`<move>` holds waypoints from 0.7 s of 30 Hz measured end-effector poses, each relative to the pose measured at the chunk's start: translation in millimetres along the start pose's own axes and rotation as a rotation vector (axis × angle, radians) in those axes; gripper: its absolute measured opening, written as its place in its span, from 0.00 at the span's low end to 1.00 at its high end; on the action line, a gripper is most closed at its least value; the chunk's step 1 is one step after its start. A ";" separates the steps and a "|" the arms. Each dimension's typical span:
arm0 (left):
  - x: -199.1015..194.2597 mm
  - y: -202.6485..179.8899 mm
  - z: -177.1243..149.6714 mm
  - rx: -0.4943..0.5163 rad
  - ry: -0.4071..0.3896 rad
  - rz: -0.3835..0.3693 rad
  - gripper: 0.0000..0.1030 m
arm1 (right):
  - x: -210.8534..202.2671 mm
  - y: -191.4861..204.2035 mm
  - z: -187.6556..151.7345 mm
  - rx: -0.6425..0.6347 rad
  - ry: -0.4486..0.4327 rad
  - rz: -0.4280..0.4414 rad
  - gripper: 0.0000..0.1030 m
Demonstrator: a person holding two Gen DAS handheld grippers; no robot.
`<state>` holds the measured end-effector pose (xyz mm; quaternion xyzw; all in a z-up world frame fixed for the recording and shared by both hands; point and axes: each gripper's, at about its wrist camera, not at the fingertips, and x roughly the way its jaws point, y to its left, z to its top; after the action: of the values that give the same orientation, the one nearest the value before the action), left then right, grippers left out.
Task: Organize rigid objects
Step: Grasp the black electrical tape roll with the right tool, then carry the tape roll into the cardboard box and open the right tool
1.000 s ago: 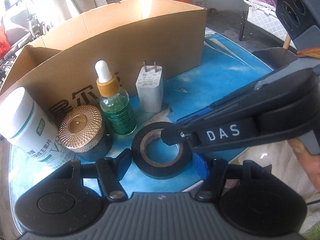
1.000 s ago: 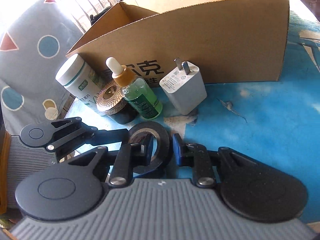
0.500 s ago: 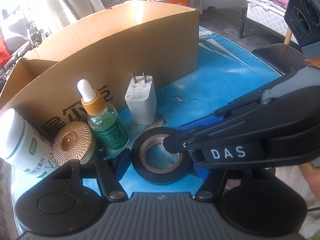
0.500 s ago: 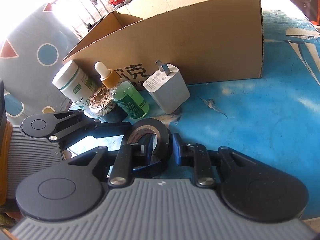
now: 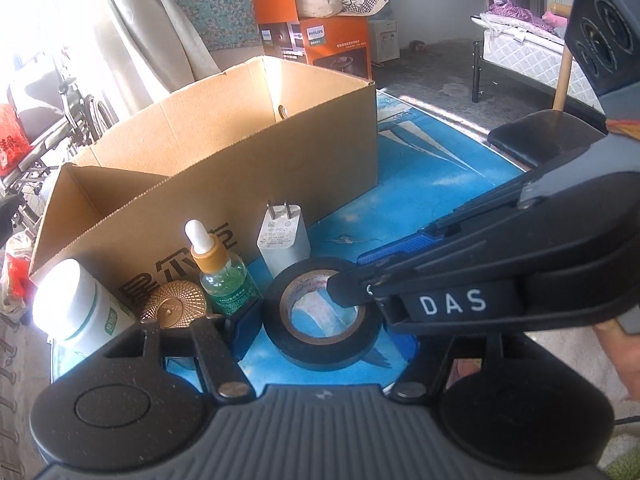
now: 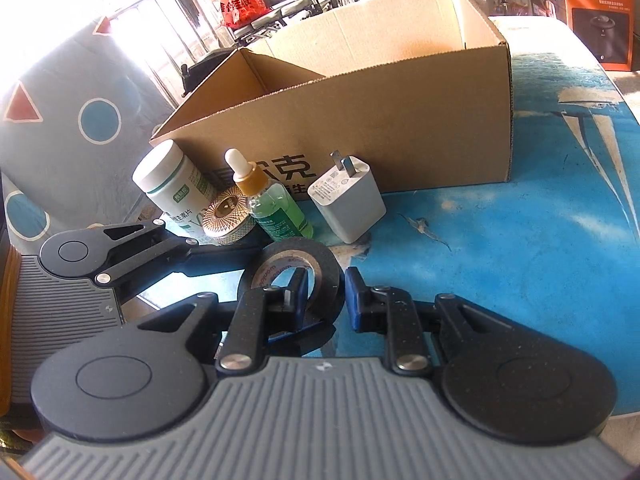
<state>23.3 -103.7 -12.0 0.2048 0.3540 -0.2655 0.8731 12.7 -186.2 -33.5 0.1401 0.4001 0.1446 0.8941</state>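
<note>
My left gripper (image 5: pixel 316 322) stands open astride the electrical tape roll (image 5: pixel 322 314), not pinching; my right gripper (image 6: pixel 326 294) is clamped on the roll's wall; the cardboard box (image 6: pixel 400 120) lies beyond, its length running crosswise.

Black tape roll (image 5: pixel 322 332) w/ tan core, green dropper bottle (image 5: pixel 224 280) w/ amber collar, white charger (image 5: pixel 283 244), gold ribbed lid (image 5: pixel 173 306), brown cardboard box (image 5: pixel 224 152), blue table (image 6: pixel 520 240).

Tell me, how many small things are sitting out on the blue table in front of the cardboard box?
5, in a row: white pill bottle, gold-lidded jar, green dropper bottle, white charger plug, and black tape roll nearest, gripped by one tool. Others may hide inside the box.
</note>
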 end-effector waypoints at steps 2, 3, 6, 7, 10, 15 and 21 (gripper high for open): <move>-16.3 3.5 7.2 0.004 -0.041 0.012 0.66 | -12.6 8.5 6.8 -0.021 -0.033 -0.003 0.18; -24.0 6.2 11.7 0.007 -0.063 0.020 0.66 | -19.2 13.1 11.8 -0.033 -0.052 -0.001 0.18; -43.1 19.0 28.9 0.017 -0.122 0.057 0.66 | -35.9 26.6 34.7 -0.086 -0.108 0.015 0.18; -46.7 25.0 34.9 0.017 -0.134 0.065 0.66 | -39.2 31.3 45.8 -0.104 -0.123 0.024 0.18; -51.7 51.8 56.9 -0.004 -0.148 0.076 0.66 | -38.6 41.1 79.0 -0.149 -0.140 0.053 0.19; -25.8 109.1 95.1 -0.072 -0.069 0.048 0.65 | 5.3 36.7 157.2 -0.117 -0.031 0.140 0.19; 51.7 170.7 127.2 -0.126 0.134 0.006 0.65 | 106.5 16.6 230.9 -0.004 0.201 0.158 0.19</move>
<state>223.4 -57.2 64.0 0.1679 0.4271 -0.2256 0.8593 252.8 -162.6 48.6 0.1541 0.4750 0.2284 0.8358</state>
